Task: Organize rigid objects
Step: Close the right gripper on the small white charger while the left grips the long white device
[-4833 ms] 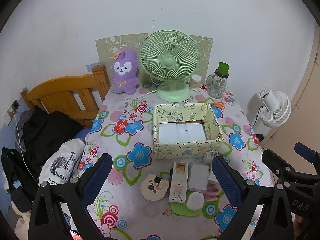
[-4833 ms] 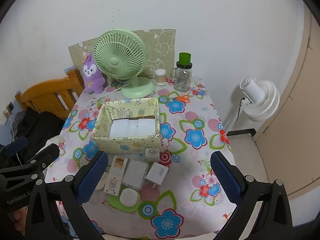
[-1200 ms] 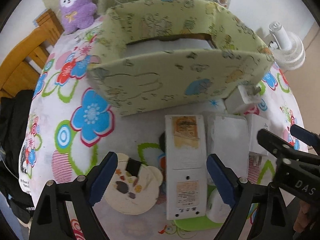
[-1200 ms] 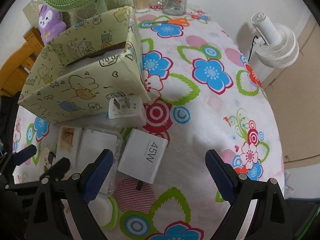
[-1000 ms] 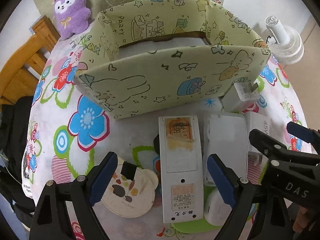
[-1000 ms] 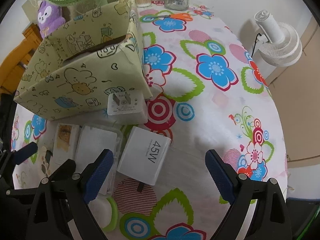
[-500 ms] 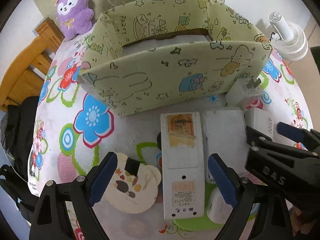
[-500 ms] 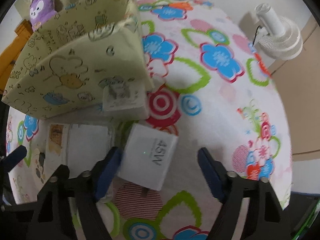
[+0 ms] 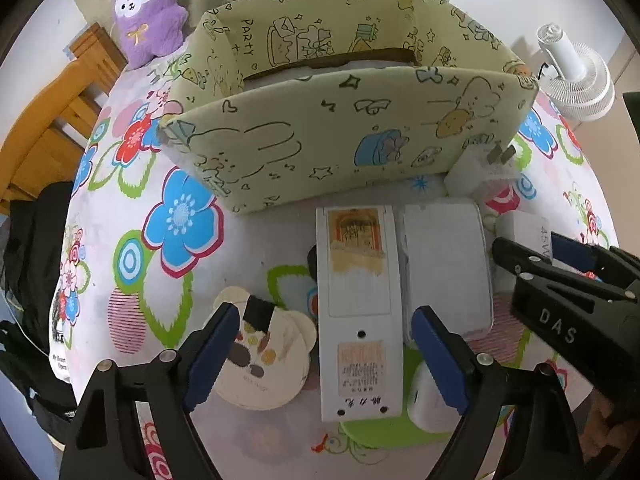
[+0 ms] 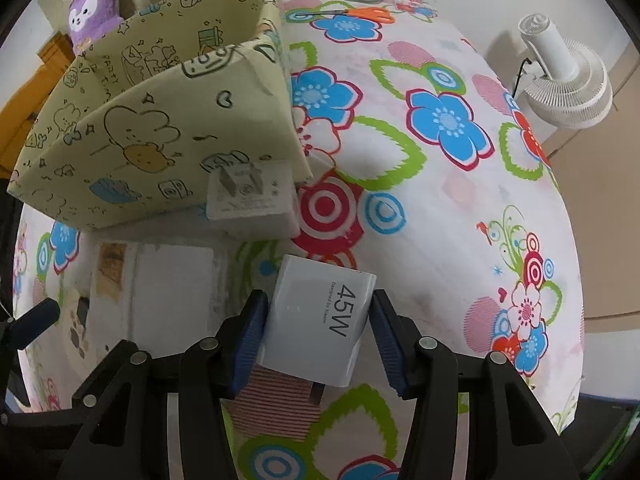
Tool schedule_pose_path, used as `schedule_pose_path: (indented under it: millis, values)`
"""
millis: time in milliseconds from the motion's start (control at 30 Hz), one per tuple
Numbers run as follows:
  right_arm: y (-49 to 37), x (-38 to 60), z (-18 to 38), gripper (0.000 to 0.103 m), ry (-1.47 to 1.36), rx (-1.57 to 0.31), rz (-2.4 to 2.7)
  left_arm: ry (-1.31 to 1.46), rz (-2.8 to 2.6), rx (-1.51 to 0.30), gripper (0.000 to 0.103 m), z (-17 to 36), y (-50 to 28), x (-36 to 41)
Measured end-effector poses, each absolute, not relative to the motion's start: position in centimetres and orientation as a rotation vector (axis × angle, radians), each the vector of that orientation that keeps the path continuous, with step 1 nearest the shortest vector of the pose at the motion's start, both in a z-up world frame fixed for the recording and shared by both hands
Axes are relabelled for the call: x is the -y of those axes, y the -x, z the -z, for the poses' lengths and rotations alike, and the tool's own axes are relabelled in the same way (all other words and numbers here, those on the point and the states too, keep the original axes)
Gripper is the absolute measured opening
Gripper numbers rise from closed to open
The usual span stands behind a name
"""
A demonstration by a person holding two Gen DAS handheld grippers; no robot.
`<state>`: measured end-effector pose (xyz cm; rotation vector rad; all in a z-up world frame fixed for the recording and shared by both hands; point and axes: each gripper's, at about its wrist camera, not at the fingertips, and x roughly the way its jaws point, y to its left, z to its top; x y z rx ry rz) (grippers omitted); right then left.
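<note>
Right hand-held gripper [image 10: 318, 332] jaws closing in, blue pads touching both flanks of 45W charger [image 10: 320, 320]: smooth white rounded block lying flat on floral-cloth bench [image 10: 440, 208], long axis pointing away from camera; left hand-held gripper [image 9: 324, 354] hanging released over flat white remote [image 9: 358, 304]

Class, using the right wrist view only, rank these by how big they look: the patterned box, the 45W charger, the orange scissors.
1. patterned box
2. 45W charger, though it sits nearest the camera, so it looks enlarged
3. orange scissors, farthest away
</note>
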<state>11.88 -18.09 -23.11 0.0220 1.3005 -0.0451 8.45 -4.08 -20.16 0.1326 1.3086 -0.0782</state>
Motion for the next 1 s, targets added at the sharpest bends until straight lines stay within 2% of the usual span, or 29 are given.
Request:
schedule_pose_path:
  millis: [400,633,733,867,1000]
  values:
    - [-10.9,18.8,23.0,0.055,-0.029,-1.309,0.016,-0.144,0.087,-1.377,0.082,21.0,-7.1,4.5]
    - [-10.2,18.5,22.9,0.055,-0.030,-1.310,0.020,-0.175,0.080,-1.337,0.076,21.5,-8.7,5.2]
    - [-10.2,18.5,22.9,0.055,-0.031,-1.310,0.022,-0.170,0.091,-1.337,0.067,21.8,-9.5,5.5]
    - [-10.2,18.5,23.0,0.055,-0.036,-1.309,0.022,-0.169,0.125,-1.323,0.046,22.0,-9.9,6.1]
    - [-10.2,18.4,22.9,0.054,-0.039,-1.310,0.018,-0.149,0.128,-1.332,0.045,21.8,-9.9,6.3]
